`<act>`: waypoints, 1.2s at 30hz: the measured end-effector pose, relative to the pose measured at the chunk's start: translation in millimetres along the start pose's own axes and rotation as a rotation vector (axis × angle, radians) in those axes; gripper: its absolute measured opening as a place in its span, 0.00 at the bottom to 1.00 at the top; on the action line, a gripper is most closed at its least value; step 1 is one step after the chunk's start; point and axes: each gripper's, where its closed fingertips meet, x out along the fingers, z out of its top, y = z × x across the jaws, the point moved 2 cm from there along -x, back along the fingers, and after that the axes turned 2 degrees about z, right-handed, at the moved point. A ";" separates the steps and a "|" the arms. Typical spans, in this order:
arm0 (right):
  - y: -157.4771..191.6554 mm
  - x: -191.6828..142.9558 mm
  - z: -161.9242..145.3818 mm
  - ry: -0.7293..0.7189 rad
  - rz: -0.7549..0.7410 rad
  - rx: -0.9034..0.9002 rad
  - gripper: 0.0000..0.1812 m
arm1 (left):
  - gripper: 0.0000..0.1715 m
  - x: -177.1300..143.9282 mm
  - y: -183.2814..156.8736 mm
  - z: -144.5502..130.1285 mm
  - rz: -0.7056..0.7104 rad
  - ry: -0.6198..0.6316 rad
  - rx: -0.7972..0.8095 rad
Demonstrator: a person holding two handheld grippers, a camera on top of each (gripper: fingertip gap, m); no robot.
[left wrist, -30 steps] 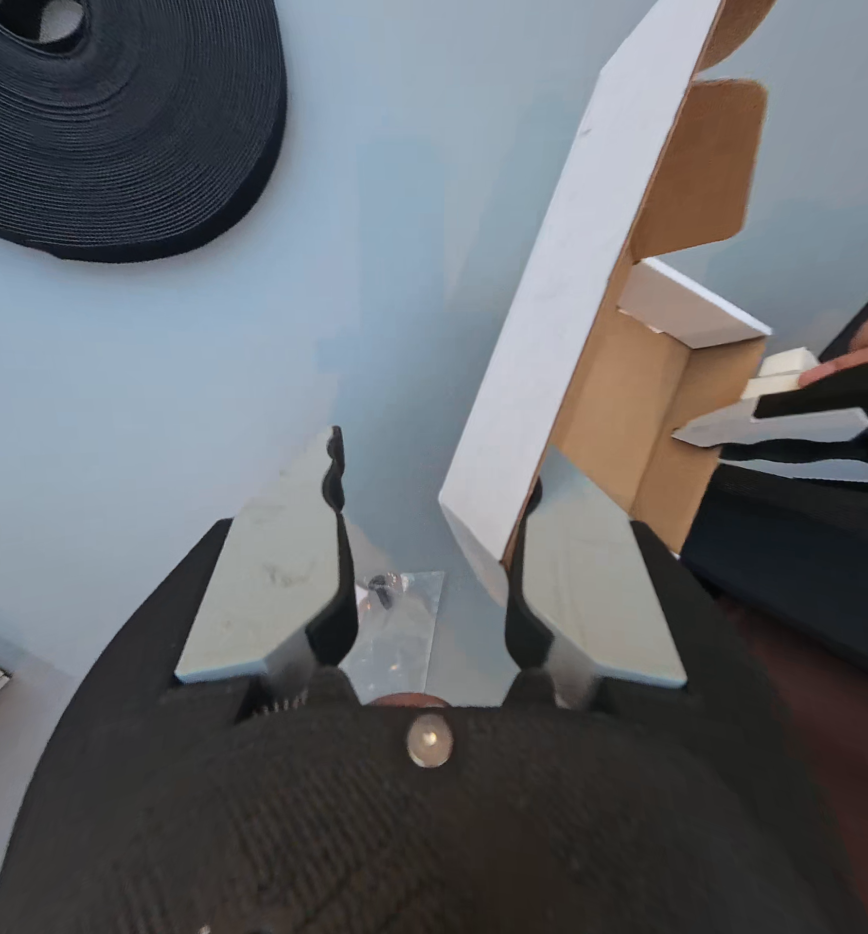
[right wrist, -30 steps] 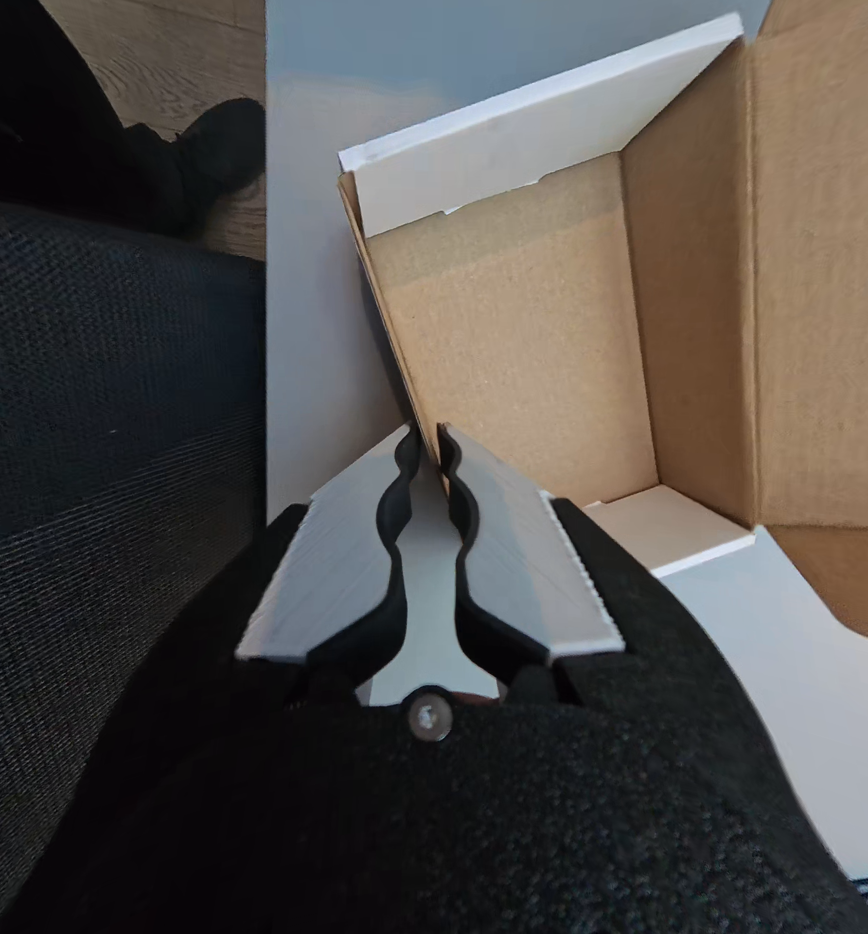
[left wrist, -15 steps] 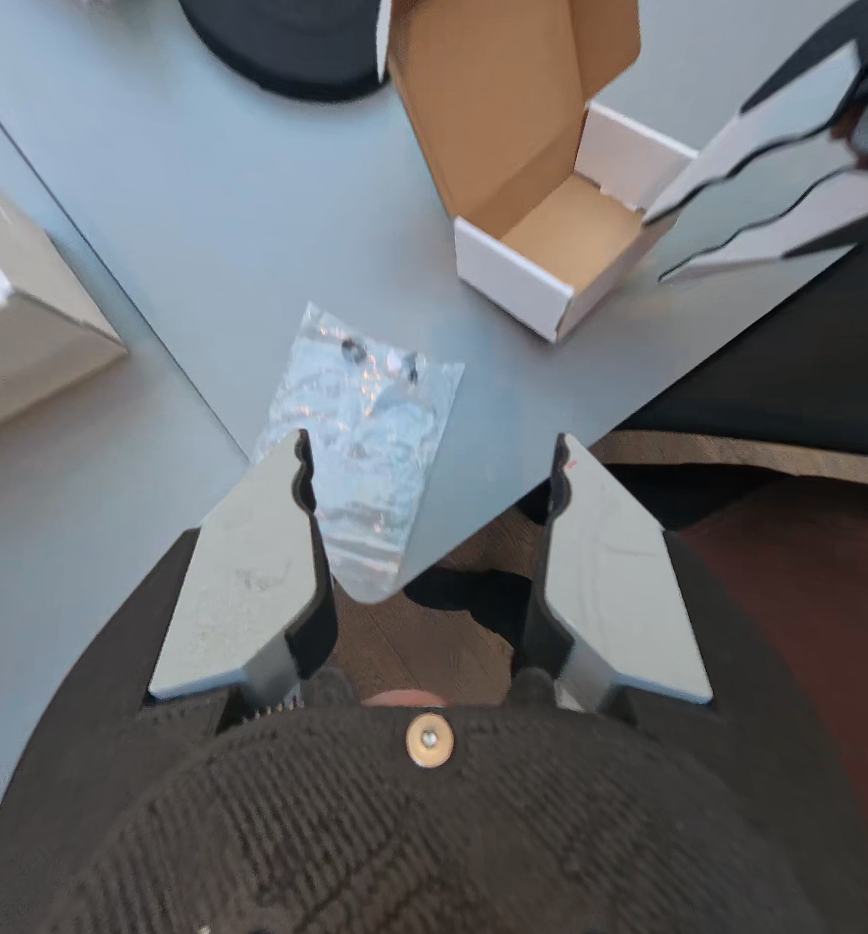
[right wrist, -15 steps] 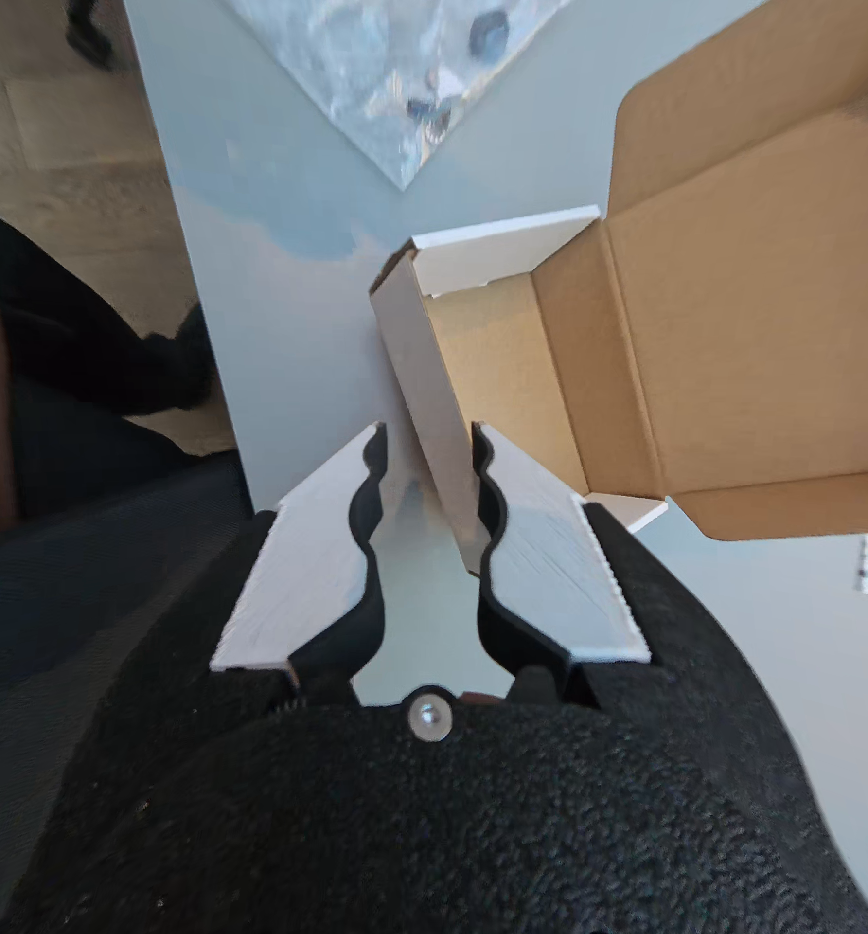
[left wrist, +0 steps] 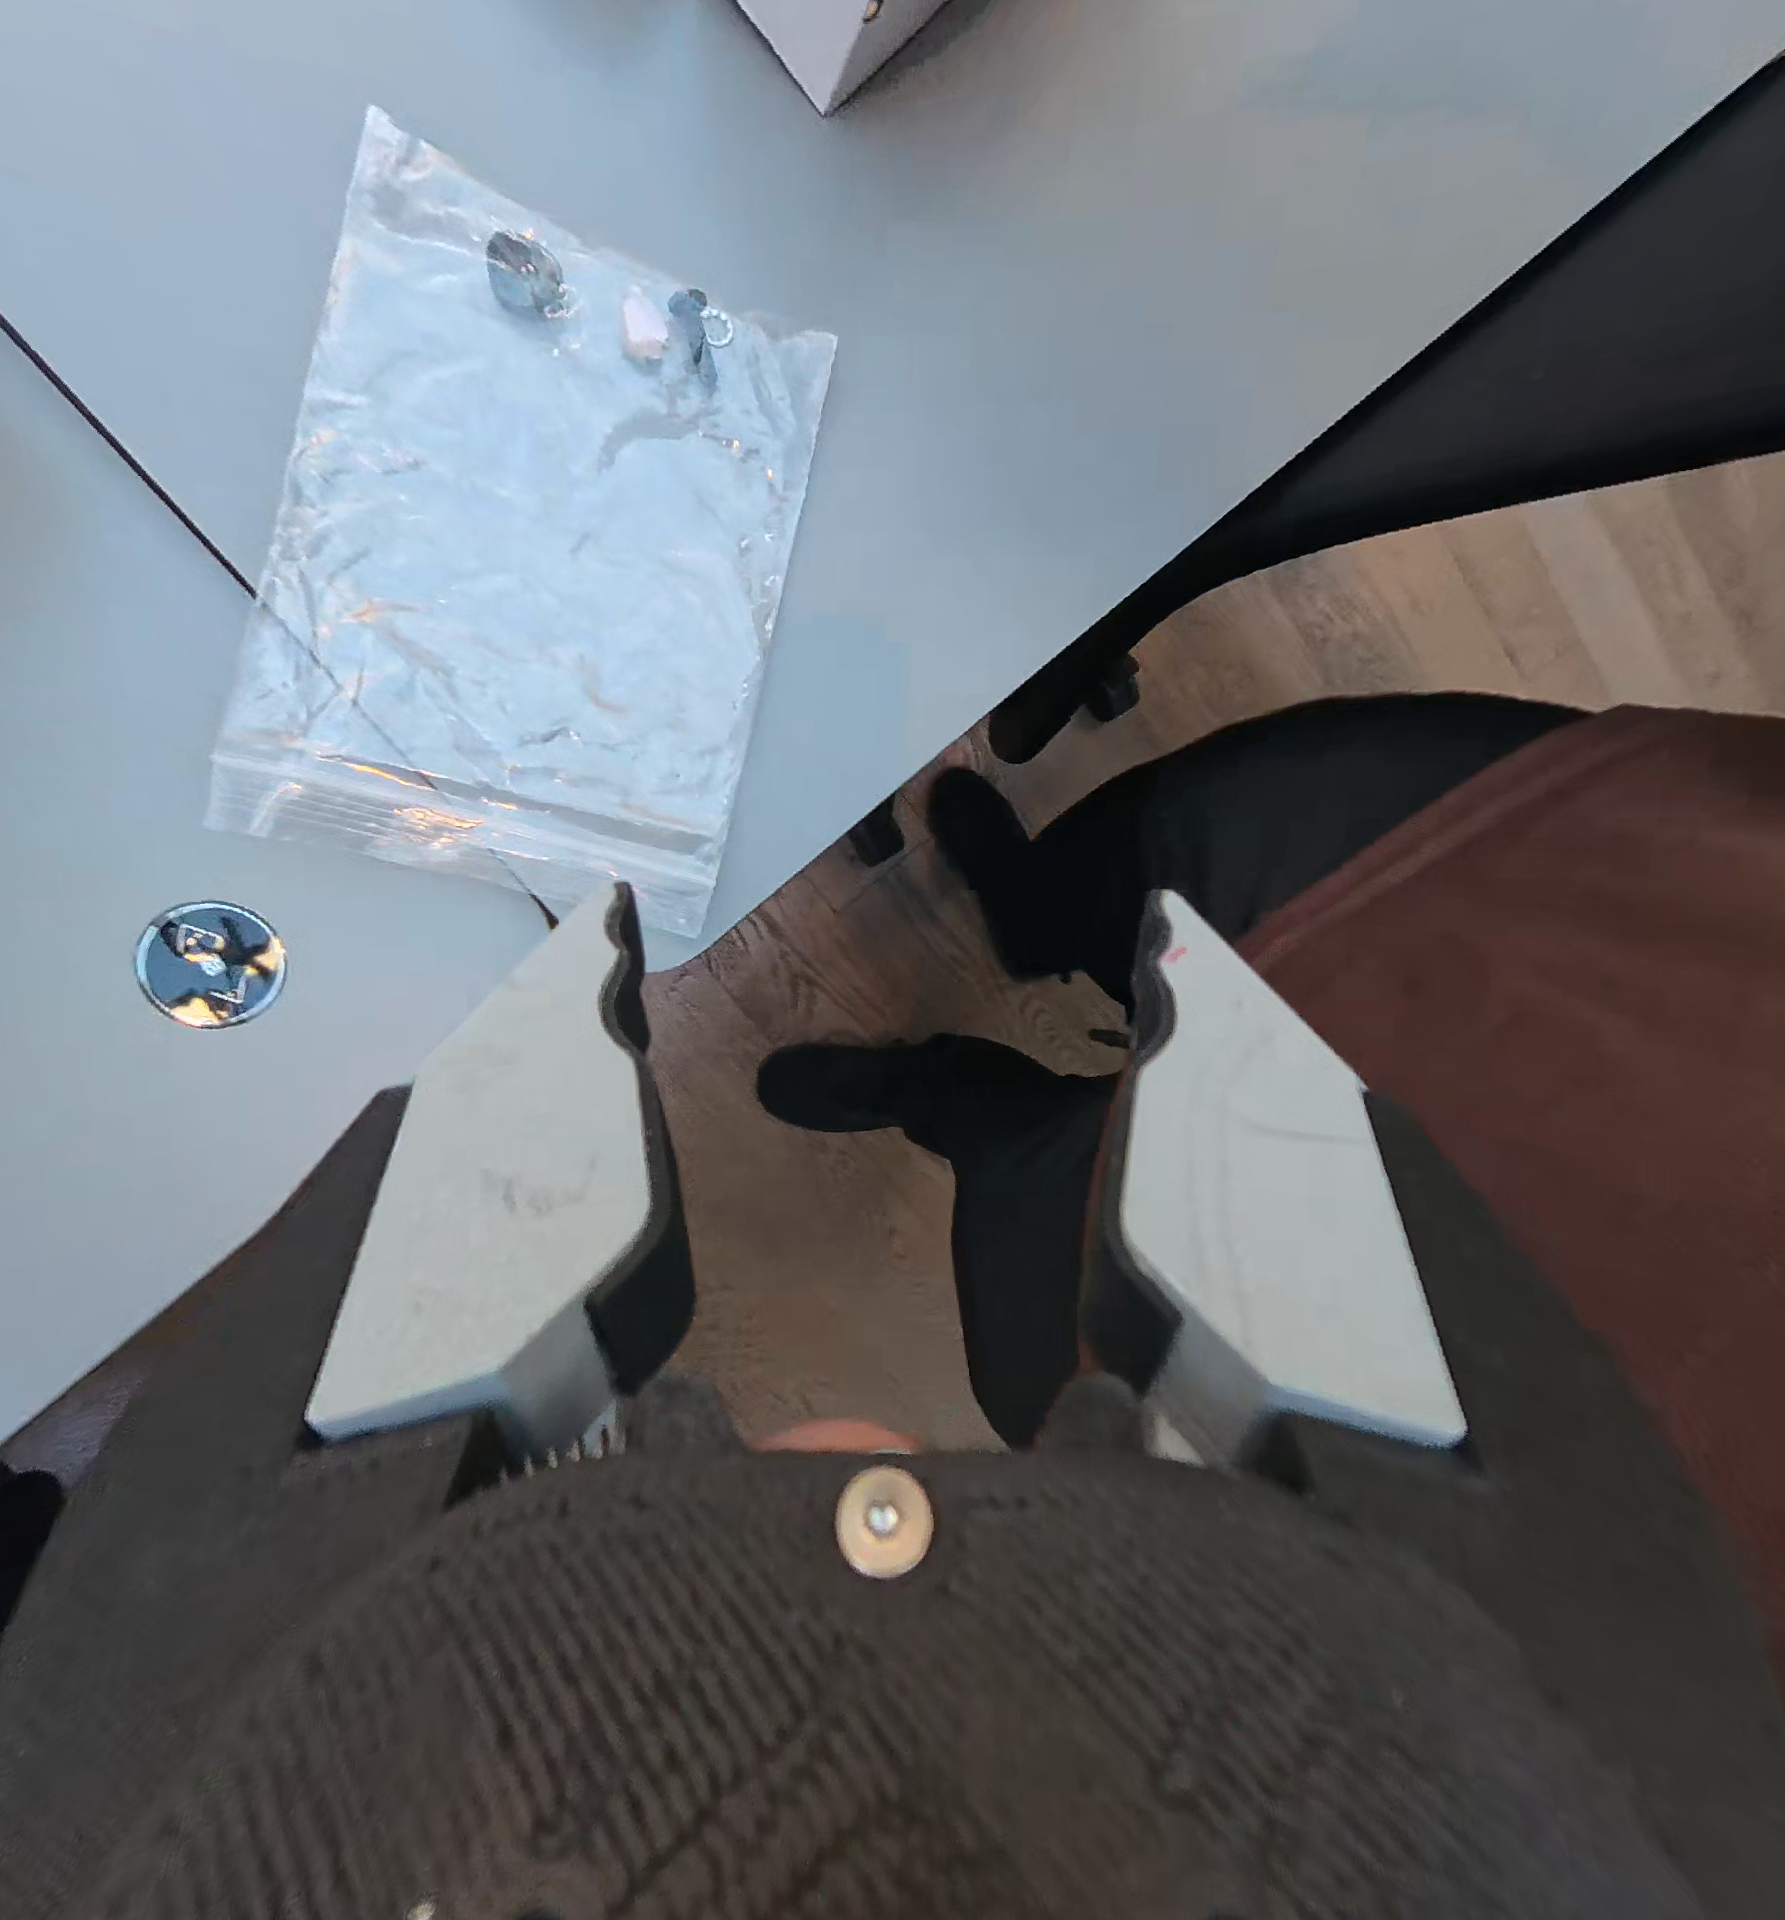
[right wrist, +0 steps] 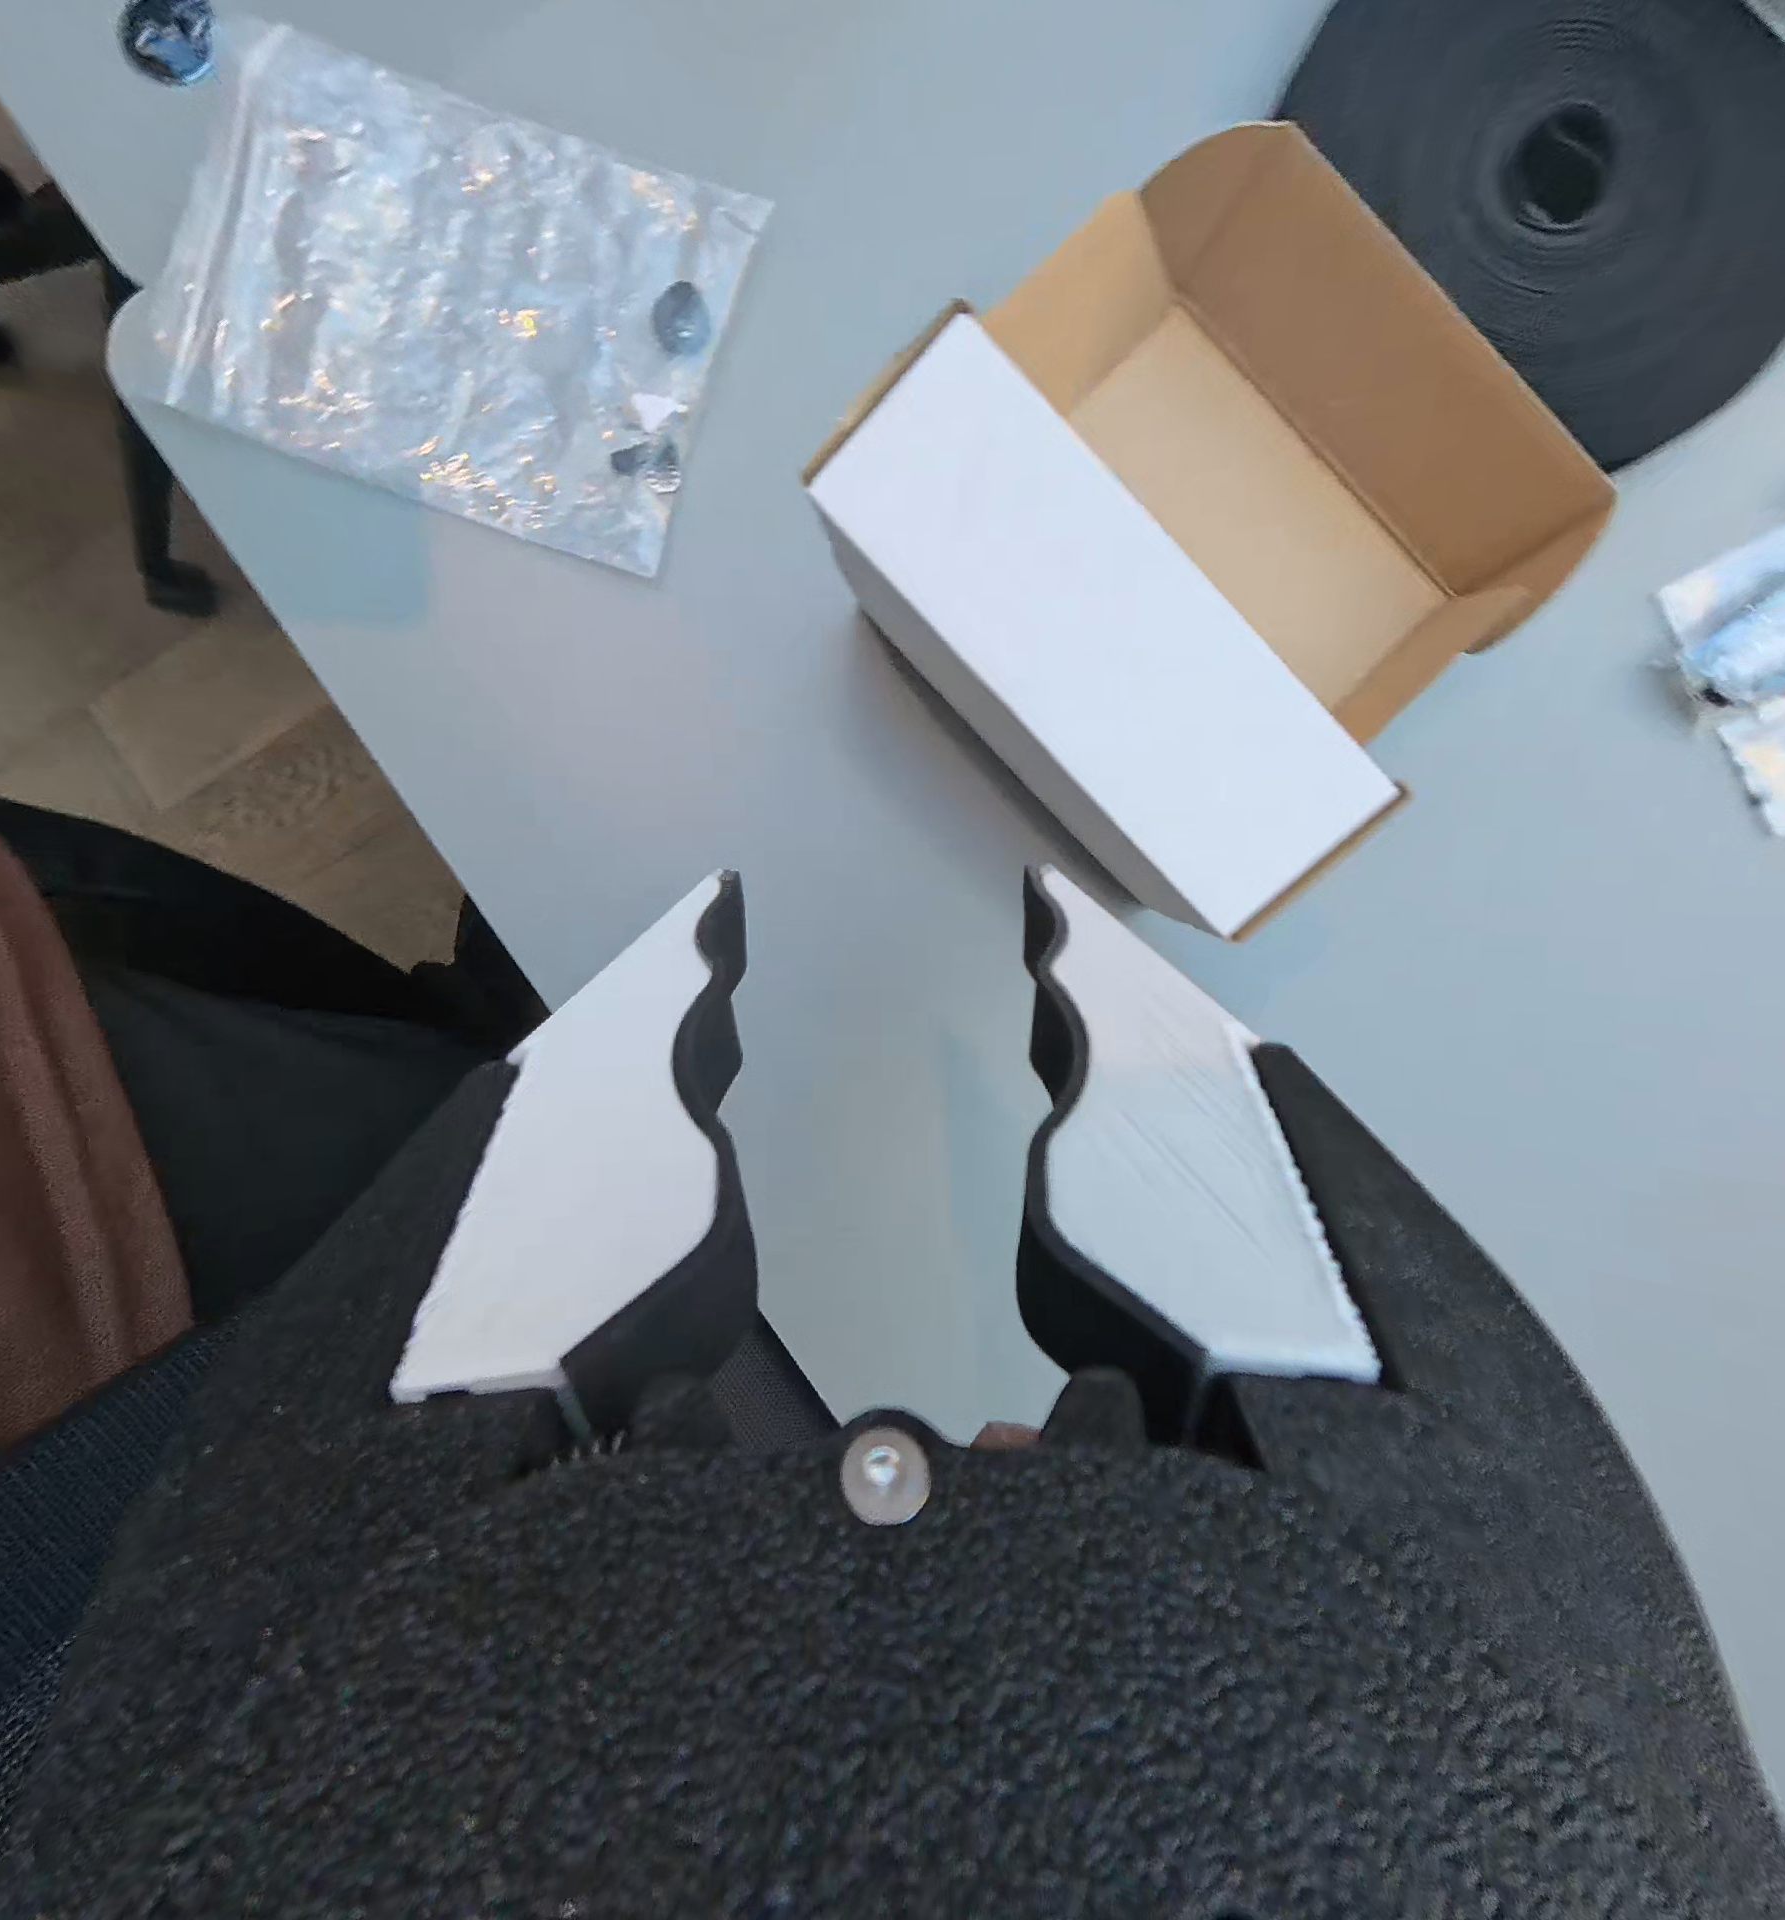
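Observation:
My left gripper (left wrist: 888,935) is open and empty, held above the table's near corner with the floor showing between its fingers. A clear zip bag (left wrist: 524,540) with a few small charms lies on the grey table just ahead of its left finger. My right gripper (right wrist: 880,894) is open and empty above the table. A small open cardboard box (right wrist: 1158,540), white outside and brown inside, stands just ahead of its right finger, apart from it. The same zip bag (right wrist: 431,312) shows at the upper left of the right wrist view.
A black roll of strap (right wrist: 1594,197) lies behind the box. Small foil packets (right wrist: 1771,665) lie at the right. A round metal disc (left wrist: 209,964) sits in the table near the bag. The table edge (left wrist: 1283,499) runs diagonally; a person's legs and dark shoes (left wrist: 867,1091) are below. The grippers' ends are close to 30 centimetres from one another.
Both grippers pulled back and up from the box. The right gripper, shut on the box wall one second ago, let go and opened wide. The box now stands free on the table.

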 end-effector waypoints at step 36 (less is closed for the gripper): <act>-18.0 -48.7 42.0 -0.333 0.653 0.672 0.40 | 0.36 76.8 -23.4 304.3 0.166 -0.251 1.005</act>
